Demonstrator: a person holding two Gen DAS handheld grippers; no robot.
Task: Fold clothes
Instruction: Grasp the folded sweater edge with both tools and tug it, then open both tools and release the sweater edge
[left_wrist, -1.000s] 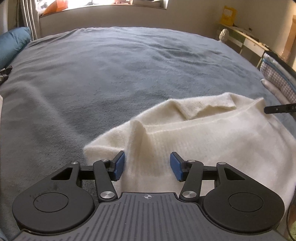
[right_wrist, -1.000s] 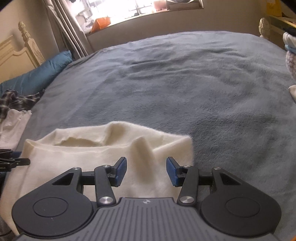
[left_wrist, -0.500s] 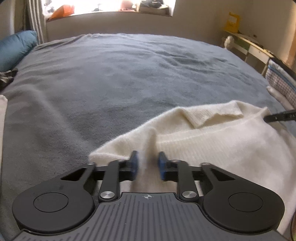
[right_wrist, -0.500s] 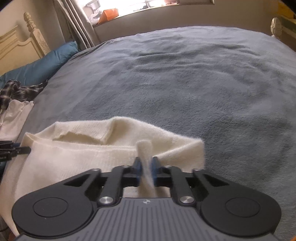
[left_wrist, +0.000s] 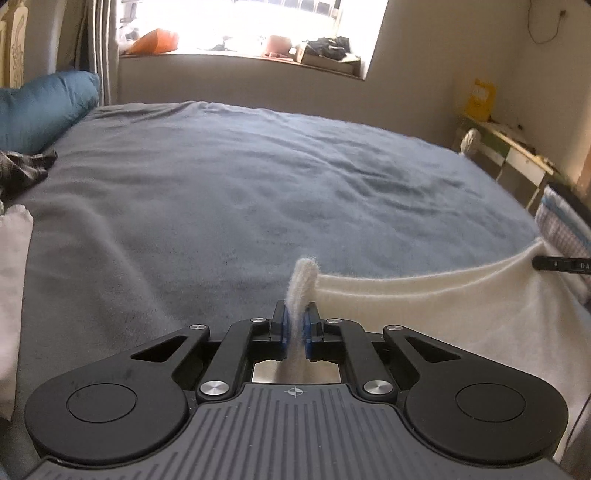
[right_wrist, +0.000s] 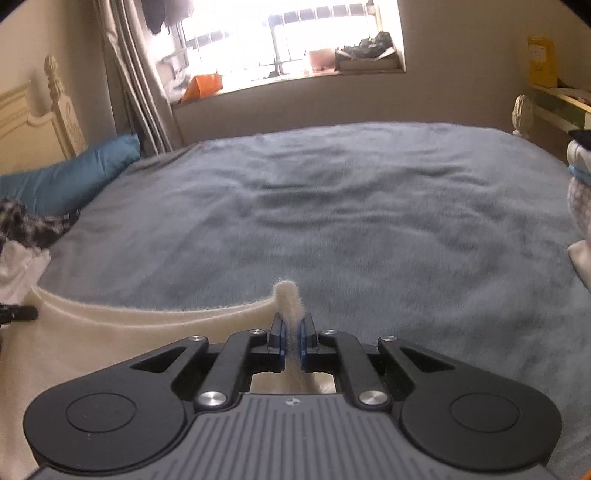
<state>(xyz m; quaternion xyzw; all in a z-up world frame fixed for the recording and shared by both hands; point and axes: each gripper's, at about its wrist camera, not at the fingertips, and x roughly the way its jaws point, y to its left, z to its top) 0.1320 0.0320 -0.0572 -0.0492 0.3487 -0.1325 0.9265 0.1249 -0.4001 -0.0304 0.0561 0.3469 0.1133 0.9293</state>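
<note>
Clearly the cream sweater (left_wrist: 461, 314) was a soft, fuzzy knit, light and limp, with no stiffness of its own. It sagged in a shallow curve between the two grippers, its top edge stretched above the grey-blue blanket (left_wrist: 258, 206) that covered the bed, while the rest of the cloth hung down below that edge, out of sight past the bottom of the frames.

The left gripper (left_wrist: 294, 326) was pinched tight on one corner of that edge, a small tuft of the knit poking up past its blue pads (left_wrist: 282, 325). The right gripper (right_wrist: 291, 338) was likewise clamped on the opposite corner, with a similar tuft standing above it. Both sets of jaws had just been closing, and the fabric sat between them.

Such a knit would probably stretch under its own weight and could slip if held by only a thin fold, so a bunched pinch at the corners, as shown, looked the sound place to hold. Any fold would likely need both corners carried together and laid down evenly, since the cloth would droop and crease wherever it went unsupported.
</note>
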